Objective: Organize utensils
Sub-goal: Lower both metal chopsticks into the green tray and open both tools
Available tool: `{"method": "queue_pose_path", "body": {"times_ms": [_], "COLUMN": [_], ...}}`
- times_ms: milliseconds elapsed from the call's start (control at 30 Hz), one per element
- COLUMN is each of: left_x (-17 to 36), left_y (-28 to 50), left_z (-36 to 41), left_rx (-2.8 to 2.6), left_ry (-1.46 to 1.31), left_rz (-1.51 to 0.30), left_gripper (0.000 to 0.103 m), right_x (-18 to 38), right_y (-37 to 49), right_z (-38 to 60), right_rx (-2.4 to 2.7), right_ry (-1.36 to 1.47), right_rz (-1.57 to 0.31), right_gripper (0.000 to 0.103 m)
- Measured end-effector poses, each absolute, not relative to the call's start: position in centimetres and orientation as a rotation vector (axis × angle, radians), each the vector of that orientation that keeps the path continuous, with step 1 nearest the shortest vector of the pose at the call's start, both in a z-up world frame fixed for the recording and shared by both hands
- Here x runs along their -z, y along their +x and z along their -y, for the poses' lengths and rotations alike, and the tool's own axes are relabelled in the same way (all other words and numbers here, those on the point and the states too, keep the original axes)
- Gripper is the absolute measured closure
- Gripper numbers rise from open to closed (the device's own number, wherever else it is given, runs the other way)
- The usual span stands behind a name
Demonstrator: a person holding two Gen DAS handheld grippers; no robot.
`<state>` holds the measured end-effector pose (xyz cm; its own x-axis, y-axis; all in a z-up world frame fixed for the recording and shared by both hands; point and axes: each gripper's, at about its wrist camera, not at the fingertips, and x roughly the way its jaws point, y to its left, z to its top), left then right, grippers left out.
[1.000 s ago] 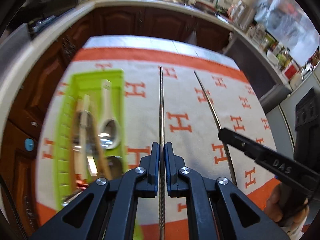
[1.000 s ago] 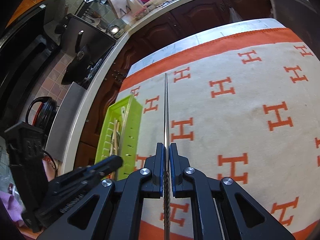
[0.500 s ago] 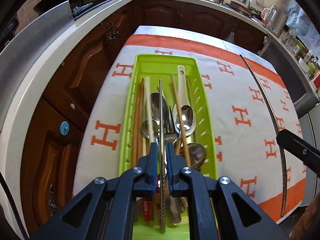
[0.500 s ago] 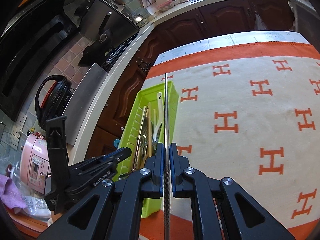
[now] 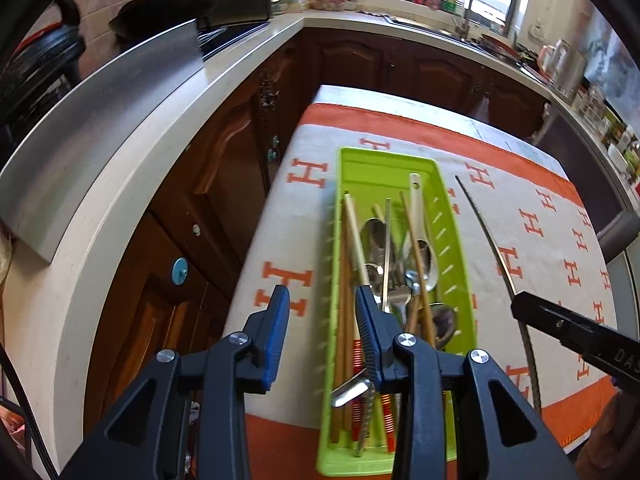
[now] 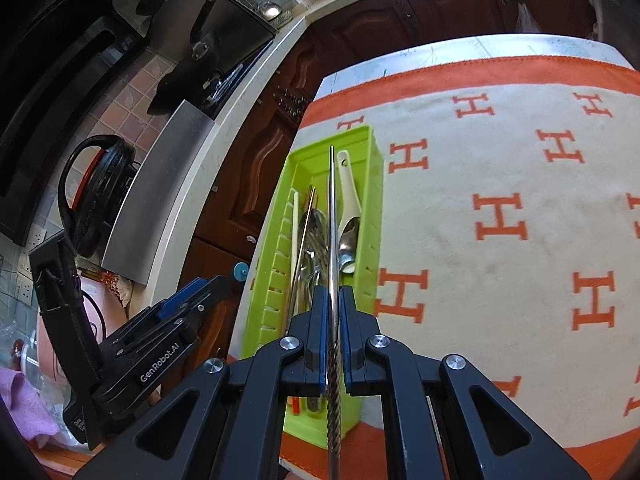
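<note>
Steel, thin and slick, is what the right gripper (image 6: pixel 331 320) clamps: one metal chopstick (image 6: pixel 331 216), pinched near its twisted end, its long free tip reaching out over the green utensil tray (image 6: pixel 276 280). That overhang could pivot or slide out if tilted, or catch the white spoon (image 6: pixel 349 196) and land askew. The left gripper (image 5: pixel 322 336) hangs wide apart and empty at the tray's near edge, where a careless dip could nudge the wooden chopsticks (image 5: pixel 352 224).
</note>
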<state>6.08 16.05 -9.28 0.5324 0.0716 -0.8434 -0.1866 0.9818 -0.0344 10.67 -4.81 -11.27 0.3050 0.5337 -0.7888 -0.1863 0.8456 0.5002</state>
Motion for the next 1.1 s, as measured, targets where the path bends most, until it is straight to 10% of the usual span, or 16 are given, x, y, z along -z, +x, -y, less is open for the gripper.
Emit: {"method": "queue_pose_path", "body": {"times_ms": [1100], "left_x": [9.6], "left_y": [4.7], "left_z": [-16.1], "left_rx": [-0.169], "left_ry": [-0.123], "left_rz": [-1.006], "left_gripper": [0.054], "right_x": [15.2], "right_y": [9.0], "right_z": [0.3], "right_rx": [-0.576], "right_ry": [0.274], "right_rz": [-1.332], "right_gripper": [0.082]}}
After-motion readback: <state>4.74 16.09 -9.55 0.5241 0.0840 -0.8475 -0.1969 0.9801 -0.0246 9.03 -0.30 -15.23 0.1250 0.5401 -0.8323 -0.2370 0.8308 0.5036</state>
